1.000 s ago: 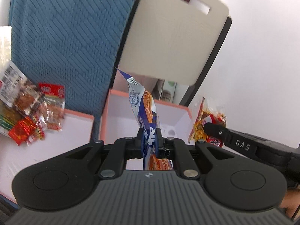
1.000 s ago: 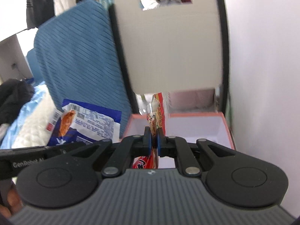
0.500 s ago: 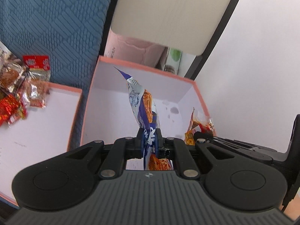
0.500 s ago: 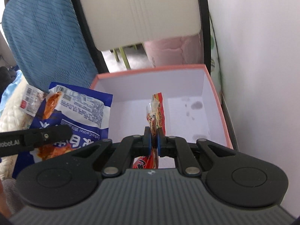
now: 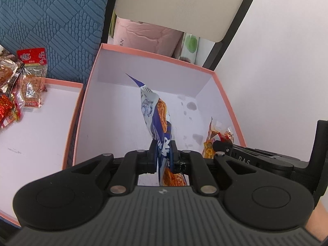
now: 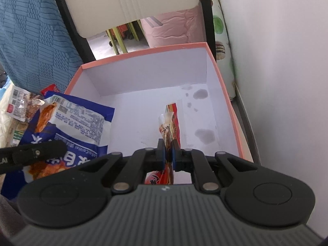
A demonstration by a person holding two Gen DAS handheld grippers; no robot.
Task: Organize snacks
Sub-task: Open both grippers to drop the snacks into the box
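Over an open pink-rimmed box, 2 snack packets hang in the grip of 2 handheld grippers. The blue-and-white packet is seen edge-on from the left wrist camera, so its print cannot be read there; its lower end drops behind the gripper body. In the right wrist view its broad printed face shows, though the text is too small and skewed to make out. The red-and-clear packet is likewise cut off below the pads, and its contents are hard to identify. The box floor carries several grey stains.

The left gripper is clamped on the blue-and-white packet, its pads pressed against both faces. The right gripper is pinched nearly together on the thin red-and-clear packet. Both packets are above the box interior; whether either touches the floor cannot be told.

Beside the box, to its left, a shallow white lid or tray holds more small snack packets. Behind stand a blue textured cushion and a chair back.
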